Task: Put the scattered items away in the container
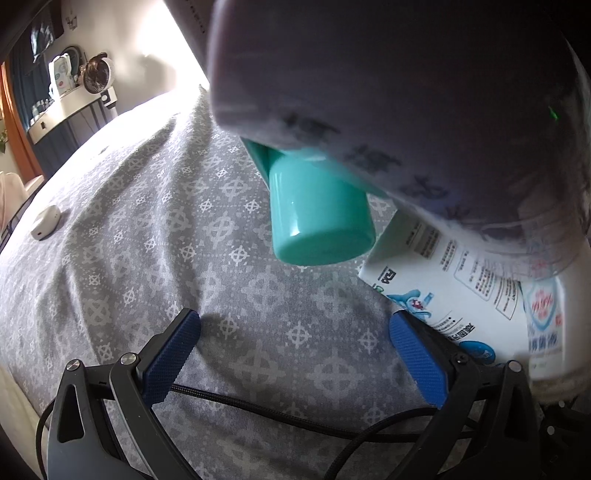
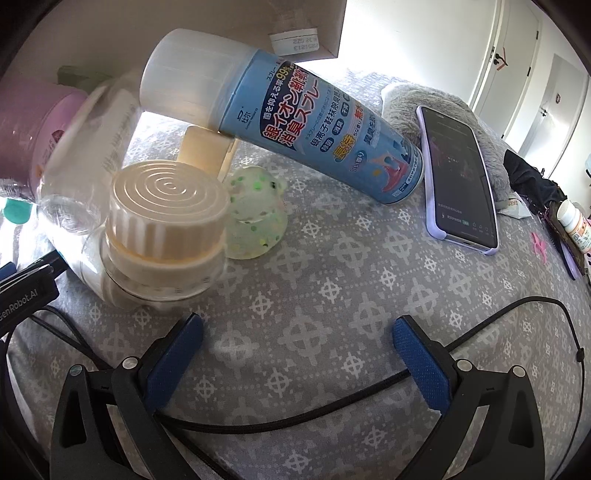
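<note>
Items lie scattered on a grey patterned bedsheet [image 2: 332,295]. In the right wrist view a blue spray can [image 2: 295,125] is tilted above the sheet, a blurred clear bottle with a cream ribbed cap [image 2: 166,214] is in front of it, a clear speckled toy [image 2: 255,221] beside it, and a pink jar [image 2: 33,125] at left. A cardboard box [image 2: 295,26] is at the top. My right gripper [image 2: 297,350] is open and empty. In the left wrist view a blurred purple jar [image 1: 406,92], a teal bottle [image 1: 317,210] and a white labelled bottle [image 1: 461,288] are close ahead. My left gripper [image 1: 295,347] is open and empty.
A phone in a lilac case [image 2: 458,177] leans on a grey fluffy cushion [image 2: 424,99] at right. A small pill bottle [image 2: 576,225] and dark items sit at the far right. A white earbud case [image 1: 46,221] lies on the sheet at left. Black cables cross near both grippers.
</note>
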